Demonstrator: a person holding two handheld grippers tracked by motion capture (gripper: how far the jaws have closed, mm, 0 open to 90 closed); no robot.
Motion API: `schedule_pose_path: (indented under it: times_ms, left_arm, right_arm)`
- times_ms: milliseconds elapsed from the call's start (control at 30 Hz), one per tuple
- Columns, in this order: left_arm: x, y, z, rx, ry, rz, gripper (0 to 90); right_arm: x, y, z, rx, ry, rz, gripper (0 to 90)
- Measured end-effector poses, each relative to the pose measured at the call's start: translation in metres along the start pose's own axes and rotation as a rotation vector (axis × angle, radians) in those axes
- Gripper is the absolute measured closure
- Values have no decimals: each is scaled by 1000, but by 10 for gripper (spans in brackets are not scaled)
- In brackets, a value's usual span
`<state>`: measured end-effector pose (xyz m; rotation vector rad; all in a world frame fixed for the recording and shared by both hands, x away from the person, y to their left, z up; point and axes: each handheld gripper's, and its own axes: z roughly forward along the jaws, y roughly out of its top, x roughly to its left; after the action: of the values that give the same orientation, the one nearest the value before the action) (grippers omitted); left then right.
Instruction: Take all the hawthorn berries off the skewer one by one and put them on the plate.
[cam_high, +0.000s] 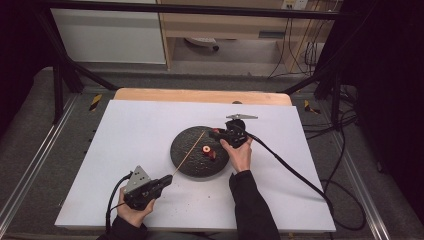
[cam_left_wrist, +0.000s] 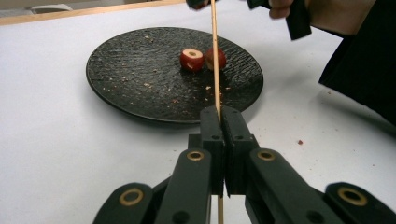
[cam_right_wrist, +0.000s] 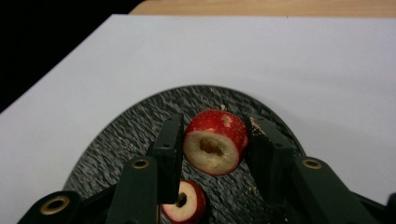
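A black textured plate (cam_high: 187, 155) lies mid-table on a white sheet. Two red cored fruit pieces (cam_high: 206, 149) rest on it, one with its pale cut face up (cam_left_wrist: 192, 59) and one behind the stick (cam_left_wrist: 221, 59). My left gripper (cam_high: 167, 180) is at the front left, shut on the lower end of a thin wooden skewer (cam_left_wrist: 215, 56) that slants up over the plate. My right gripper (cam_high: 216, 132) hovers over the plate's far right rim, shut on a third red cored fruit piece (cam_right_wrist: 215, 142), hole towards the camera. The skewer (cam_high: 190, 152) tip ends close to that piece.
The white sheet (cam_high: 135, 130) covers most of the wooden table (cam_high: 200, 95). Crumbs are scattered on the plate (cam_left_wrist: 140, 84) and a few on the sheet at the front. Black cables trail from both grippers; a dark frame surrounds the table.
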<state>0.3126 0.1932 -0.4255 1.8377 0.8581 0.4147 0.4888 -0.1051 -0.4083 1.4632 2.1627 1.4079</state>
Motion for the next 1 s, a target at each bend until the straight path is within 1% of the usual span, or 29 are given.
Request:
schedule_pose_path:
  times_ms: [167, 267, 400, 567, 700, 800, 900, 1000]
  left_arm:
    - [0, 0, 0, 1, 1, 0, 884]
    - [0, 0, 1, 3, 2, 0, 884]
    - [0, 0, 1, 3, 2, 0, 884]
    - [0, 0, 1, 8, 1, 0, 885]
    - [0, 0, 2, 11, 0, 0, 884]
    - [0, 0, 2, 14, 0, -1, 884]
    - [0, 0, 3, 14, -1, -1, 884]
    - [0, 0, 3, 17, 0, -3, 884]
  right_arm:
    - [-3, -13, 10, 41, -21, -24, 602]
    - [-4, -20, 14, 55, -27, -27, 601]
    - [-5, -27, 18, 80, -56, -51, 600]
    - [-6, -31, 20, 94, -57, -56, 595]
    - [-5, -31, 17, 89, -56, -55, 552]
    - [-4, -29, 10, 75, -48, -57, 531]
    - [0, -28, 2, 57, -25, -64, 468]
    - [4, -28, -9, 43, -10, -89, 392]
